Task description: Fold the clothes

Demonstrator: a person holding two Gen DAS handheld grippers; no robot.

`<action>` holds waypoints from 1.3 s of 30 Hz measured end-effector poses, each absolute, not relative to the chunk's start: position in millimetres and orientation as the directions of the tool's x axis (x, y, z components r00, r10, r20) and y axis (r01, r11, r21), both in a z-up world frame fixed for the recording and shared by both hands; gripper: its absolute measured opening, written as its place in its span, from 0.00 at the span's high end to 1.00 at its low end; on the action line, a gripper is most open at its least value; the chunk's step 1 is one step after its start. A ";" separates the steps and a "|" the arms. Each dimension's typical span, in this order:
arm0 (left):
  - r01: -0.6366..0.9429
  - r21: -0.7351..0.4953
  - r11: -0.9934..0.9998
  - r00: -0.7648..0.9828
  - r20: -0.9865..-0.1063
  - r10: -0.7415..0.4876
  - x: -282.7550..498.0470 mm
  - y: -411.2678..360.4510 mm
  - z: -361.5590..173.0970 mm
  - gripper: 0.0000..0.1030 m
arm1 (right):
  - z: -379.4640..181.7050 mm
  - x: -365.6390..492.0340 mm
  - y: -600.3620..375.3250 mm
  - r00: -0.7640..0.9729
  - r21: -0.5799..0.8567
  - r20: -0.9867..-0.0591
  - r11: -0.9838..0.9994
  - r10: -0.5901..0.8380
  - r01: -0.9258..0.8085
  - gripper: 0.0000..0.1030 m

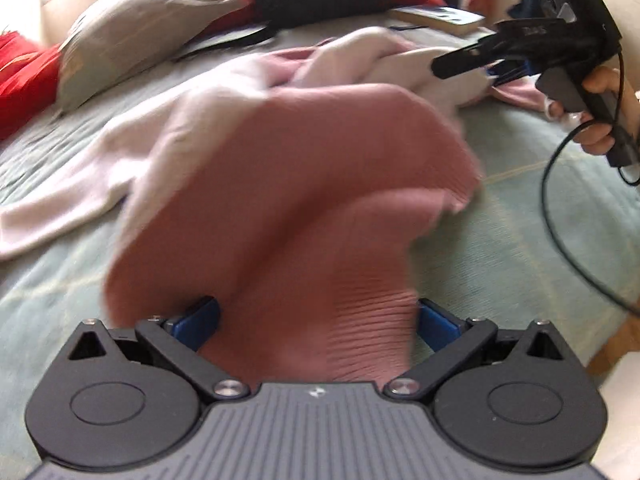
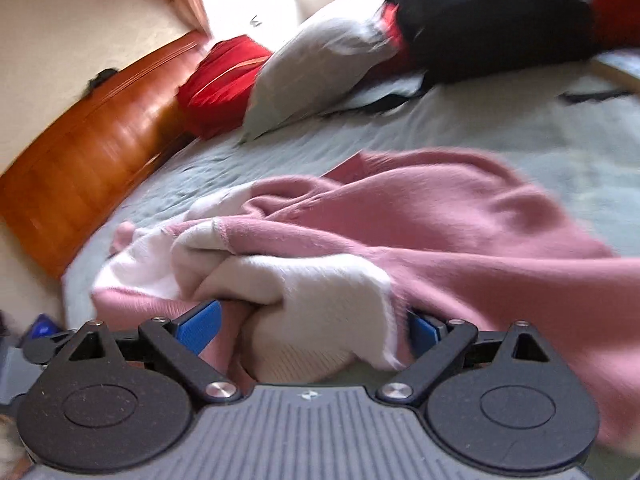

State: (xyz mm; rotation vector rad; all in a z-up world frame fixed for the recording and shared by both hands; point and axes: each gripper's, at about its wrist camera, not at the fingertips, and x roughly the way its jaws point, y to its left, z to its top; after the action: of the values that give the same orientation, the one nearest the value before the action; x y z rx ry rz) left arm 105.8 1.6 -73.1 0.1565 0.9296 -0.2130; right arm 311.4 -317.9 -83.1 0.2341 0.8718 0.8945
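A pink sweater with white sleeves (image 1: 304, 168) lies crumpled on the pale green bed cover (image 1: 532, 216). Its ribbed pink hem bulges up between the fingers of my left gripper (image 1: 318, 316). Those jaws stand wide apart and the fingertips are hidden under the cloth. In the right wrist view, a white and pink bunch of the sweater (image 2: 320, 292) sits between the widely spread blue pads (image 2: 200, 326) of my right gripper (image 2: 312, 320), which do not press on it. The right gripper (image 1: 460, 62), held by a hand (image 1: 600, 132), reaches the sweater's white part from the far right.
A grey pillow (image 2: 312, 68), red cushions (image 2: 220, 80) and a black bundle (image 2: 492, 20) lie along the far side of the bed. A book (image 1: 438, 18) rests behind the sweater. A wooden headboard (image 2: 92, 152) stands at the left. A black cable (image 1: 560, 236) trails over the cover.
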 end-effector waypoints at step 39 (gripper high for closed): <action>0.279 0.160 0.947 0.701 -0.708 -0.087 49.7 -3.9 -27.9 0.01 | 6.5 130.7 -364.8 0.349 0.548 -0.422 0.542 0.837 -0.637 0.91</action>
State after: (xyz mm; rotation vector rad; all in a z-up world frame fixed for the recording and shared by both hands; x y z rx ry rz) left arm 49.7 -3.9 -27.9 0.2653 0.7699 -0.2062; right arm 130.7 -364.8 6.5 0.3116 0.7341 0.9746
